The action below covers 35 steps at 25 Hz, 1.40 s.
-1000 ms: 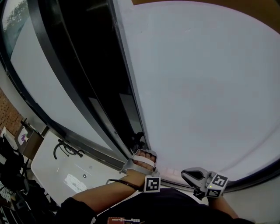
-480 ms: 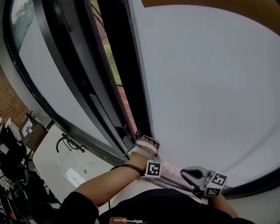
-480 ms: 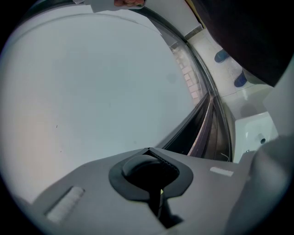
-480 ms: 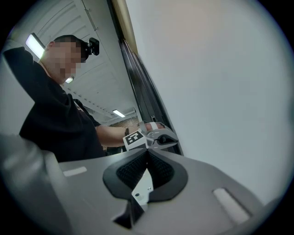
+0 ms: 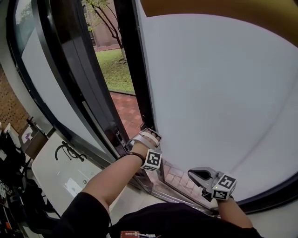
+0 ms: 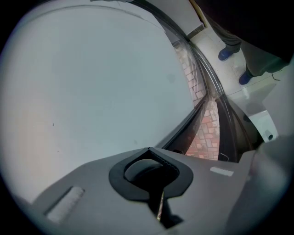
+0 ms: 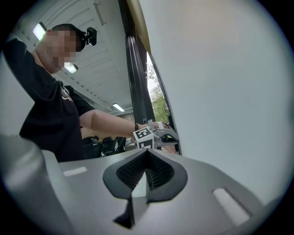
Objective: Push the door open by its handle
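door ajar, left tool at its edge

the white door point(image 5: 219, 93) stands ajar at the right of the head view, and the gap beside its black edge frame shows brick paving point(image 5: 128, 109), a lawn point(image 5: 114, 69) and a tree point(image 5: 104, 14). the left tool point(image 5: 142, 138) sits at that black edge, low on the door, on a bare outstretched forearm. its own view is filled by the white panel and shows its jaws together with nothing between them. the handle is not clear in any view, nor whether the tool touches the door. the right tool point(image 5: 194, 175) hangs lower and nearer the person, close to the panel, jaws also closed and empty.
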Tool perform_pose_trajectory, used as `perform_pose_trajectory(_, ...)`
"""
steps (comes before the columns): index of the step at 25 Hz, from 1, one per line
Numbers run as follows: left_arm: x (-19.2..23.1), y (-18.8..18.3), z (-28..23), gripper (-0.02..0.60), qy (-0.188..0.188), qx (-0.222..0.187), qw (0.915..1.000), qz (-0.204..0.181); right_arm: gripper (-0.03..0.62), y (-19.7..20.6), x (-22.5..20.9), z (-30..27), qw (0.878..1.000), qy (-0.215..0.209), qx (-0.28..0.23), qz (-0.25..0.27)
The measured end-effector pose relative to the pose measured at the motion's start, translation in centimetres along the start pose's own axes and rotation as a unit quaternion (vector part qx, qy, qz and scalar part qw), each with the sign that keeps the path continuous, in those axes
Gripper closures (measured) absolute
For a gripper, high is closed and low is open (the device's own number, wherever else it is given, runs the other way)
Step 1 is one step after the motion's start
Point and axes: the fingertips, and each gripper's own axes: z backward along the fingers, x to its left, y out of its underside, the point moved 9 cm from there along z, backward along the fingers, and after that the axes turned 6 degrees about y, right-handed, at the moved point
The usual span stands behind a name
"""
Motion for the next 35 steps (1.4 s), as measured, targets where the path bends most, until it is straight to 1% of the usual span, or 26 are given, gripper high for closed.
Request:
perform_pose_trajectory(6, 2.6, -0.1, -3.8, 0.581, -0.016, -0.021, 0.9996, -0.009, 0.594, 0.1, -2.9, 0.6, 0.999, 0.043, -0.002, 0.001)
perform_pose_trajectory(9, 4.5, -0.4, -6.3, 0.581, -0.020, -0.040, 0.9990, -0.008, 0.594, 0.2, -4.7, 0.1, 0.998, 0.068, -0.001, 0.002)
perform_pose_trajectory(12, 6.6, -0.5, -9.4, 0.581, -0.023, -0.048, 0.9984, -0.021, 0.594, -0.2, -6.6, -0.6, 0.995, 0.099, 0.002, 0.007)
perform_pose_trajectory(14, 7.7, -0.8, -10.7, 0.581, -0.021, -0.061, 0.9978, -0.019, 0.594, -0.3, -7.3, -0.7, 0.993, 0.118, 0.000, 0.007)
perform_pose_trajectory(17, 10.1, -1.3, -11.8, 0.581, -0.030, -0.085, 0.9958, -0.014, 0.594, -0.9, -8.0, -0.2, 0.990, 0.141, -0.007, 0.010)
perform_pose_trajectory(20, 11.9, -2.0, -14.2, 0.581, -0.034, -0.087, 0.9951, -0.031, 0.594, -1.4, -9.1, 0.6, 0.989, 0.146, -0.001, 0.020)
perform_pose_trajectory(22, 13.0, -2.5, -15.9, 0.581, -0.040, -0.098, 0.9935, -0.043, 0.594, -1.4, -10.1, 0.8, 0.989, 0.145, 0.009, 0.028)
perform_pose_trajectory(26, 15.4, -3.7, -18.5, 0.581, -0.050, -0.122, 0.9902, -0.046, 0.594, -1.1, -12.9, 0.6, 0.991, 0.127, 0.031, 0.038)
perform_pose_trajectory(30, 18.5, -5.0, -20.6, 0.581, -0.049, -0.140, 0.9878, -0.050, 0.594, -1.3, -15.9, 1.2, 0.992, 0.114, 0.033, 0.034)
perform_pose_trajectory(33, 20.7, -6.2, -22.6, 0.581, -0.054, -0.153, 0.9849, -0.060, 0.594, -1.3, -17.8, 1.4, 0.991, 0.120, 0.037, 0.034)
perform_pose_trajectory(35, 22.3, -7.3, -24.7, 0.581, -0.069, -0.161, 0.9814, -0.078, 0.594, -1.2, -19.7, 1.3, 0.990, 0.128, 0.039, 0.037)
